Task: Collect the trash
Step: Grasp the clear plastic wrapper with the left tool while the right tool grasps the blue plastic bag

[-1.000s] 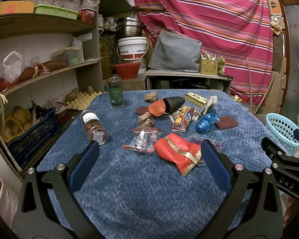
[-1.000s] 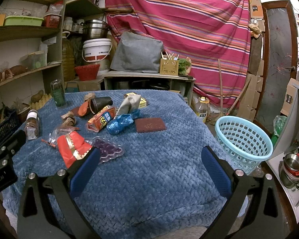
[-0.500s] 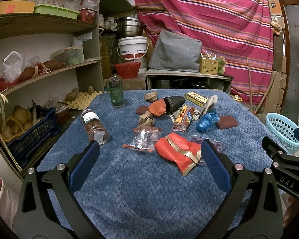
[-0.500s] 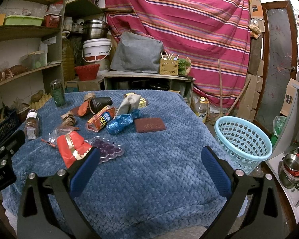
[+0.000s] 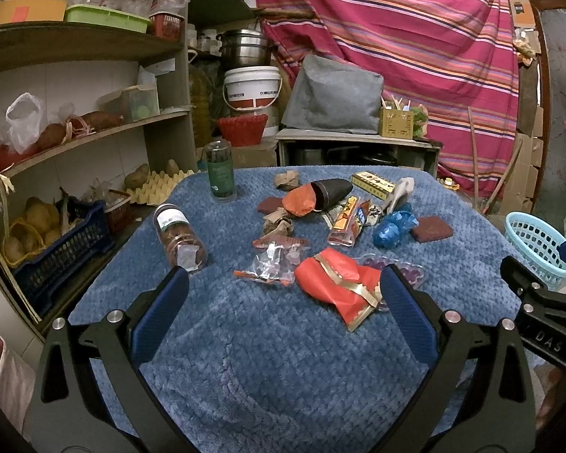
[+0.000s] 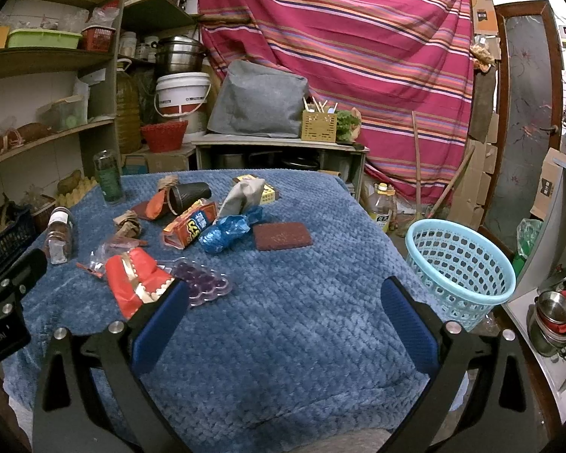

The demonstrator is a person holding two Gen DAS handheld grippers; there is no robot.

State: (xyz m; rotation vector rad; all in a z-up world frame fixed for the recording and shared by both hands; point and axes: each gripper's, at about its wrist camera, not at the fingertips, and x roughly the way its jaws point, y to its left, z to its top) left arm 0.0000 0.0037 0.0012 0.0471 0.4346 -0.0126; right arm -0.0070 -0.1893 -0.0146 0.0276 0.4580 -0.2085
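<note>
Left wrist view shows the left hand-held gripper (image 5: 283,294) spread wide and empty, low over the near part of the blue quilted surface (image 5: 283,358), short of the litter. The right hand-held gripper (image 6: 283,298) is likewise released and holds nothing.

Nothing looks collected yet, so the step in hand is probably a first pick. The red and gold wrapper (image 5: 339,283) lies nearest, just ahead of the left gripper's right finger and partly over a clear purple blister tray (image 6: 203,283). It is thin and crumpled, so I would come down on a raised fold and pinch there, not scrape along the cloth, and take care not to drag the tray with it.

Beyond it lie a clear plastic wrapper (image 5: 275,260), a blue crumpled bag (image 6: 226,232) and an orange snack packet (image 6: 190,224). The light blue basket (image 6: 460,264) stands on the floor off the surface's right edge, likely where trash goes.
</note>
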